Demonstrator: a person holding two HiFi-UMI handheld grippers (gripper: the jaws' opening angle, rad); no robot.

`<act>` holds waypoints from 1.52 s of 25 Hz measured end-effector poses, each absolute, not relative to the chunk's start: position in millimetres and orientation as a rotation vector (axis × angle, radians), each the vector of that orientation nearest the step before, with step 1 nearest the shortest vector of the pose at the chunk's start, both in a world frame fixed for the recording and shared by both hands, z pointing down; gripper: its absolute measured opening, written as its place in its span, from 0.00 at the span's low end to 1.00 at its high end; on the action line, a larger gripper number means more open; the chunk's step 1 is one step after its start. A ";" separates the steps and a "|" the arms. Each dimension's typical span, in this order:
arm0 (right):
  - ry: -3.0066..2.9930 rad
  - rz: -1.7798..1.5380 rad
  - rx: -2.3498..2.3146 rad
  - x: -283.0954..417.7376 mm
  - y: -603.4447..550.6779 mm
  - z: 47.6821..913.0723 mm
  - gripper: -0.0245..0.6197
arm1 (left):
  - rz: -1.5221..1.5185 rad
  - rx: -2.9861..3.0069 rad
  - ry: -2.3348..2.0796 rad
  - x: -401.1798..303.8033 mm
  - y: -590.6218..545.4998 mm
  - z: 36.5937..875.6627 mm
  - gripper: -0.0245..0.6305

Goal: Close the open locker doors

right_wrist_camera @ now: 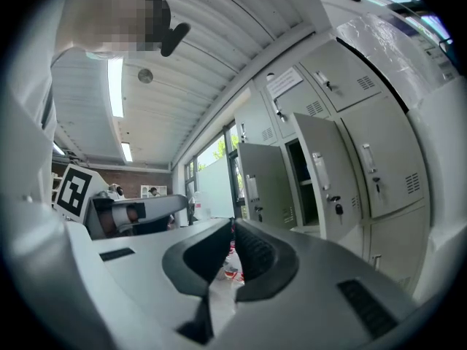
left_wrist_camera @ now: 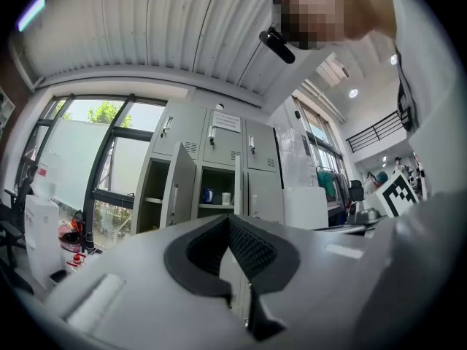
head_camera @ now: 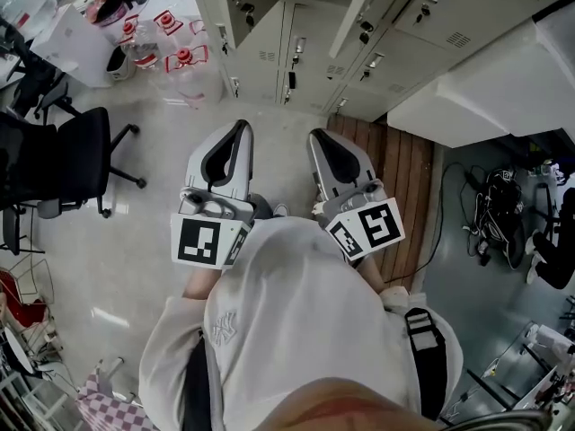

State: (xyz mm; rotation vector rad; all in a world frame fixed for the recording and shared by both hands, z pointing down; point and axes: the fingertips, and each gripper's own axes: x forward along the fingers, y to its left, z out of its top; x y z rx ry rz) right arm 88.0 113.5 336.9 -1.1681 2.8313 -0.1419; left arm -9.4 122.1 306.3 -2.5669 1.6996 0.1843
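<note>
Grey lockers (head_camera: 296, 43) stand ahead of me across the floor. In the head view one open door (head_camera: 356, 12) shows edge-on, and another (head_camera: 218, 7) hangs open to its left. In the left gripper view a door (left_wrist_camera: 182, 192) stands ajar beside an open compartment holding a blue cup (left_wrist_camera: 208, 195); a second door (left_wrist_camera: 238, 188) is edge-on. In the right gripper view two doors (right_wrist_camera: 265, 186) (right_wrist_camera: 319, 170) swing out. My left gripper (head_camera: 241, 126) and right gripper (head_camera: 316, 135) are held side by side before my chest, both shut and empty, well short of the lockers.
A black office chair (head_camera: 63, 164) stands at the left. Water bottles with red labels (head_camera: 184, 61) sit near the lockers' left end. A wooden platform (head_camera: 400, 169) lies under the lockers at right, beside a white cabinet (head_camera: 485, 88). Bags and cables (head_camera: 503, 214) lie further right.
</note>
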 end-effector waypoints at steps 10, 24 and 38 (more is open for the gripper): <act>2.870 -0.139 -1.111 44.7 55.2 339.1 0.06 | 0.190 -2.556 1.733 -48.5 65.2 309.1 0.01; 2.814 -0.019 -1.160 -43.2 -83.5 311.4 0.06 | 0.196 -2.570 1.641 -144.6 -69.6 284.7 0.01; 2.819 -0.108 -0.889 -68.9 -138.2 280.2 0.17 | 0.184 -2.526 1.723 -162.8 -111.7 284.5 0.01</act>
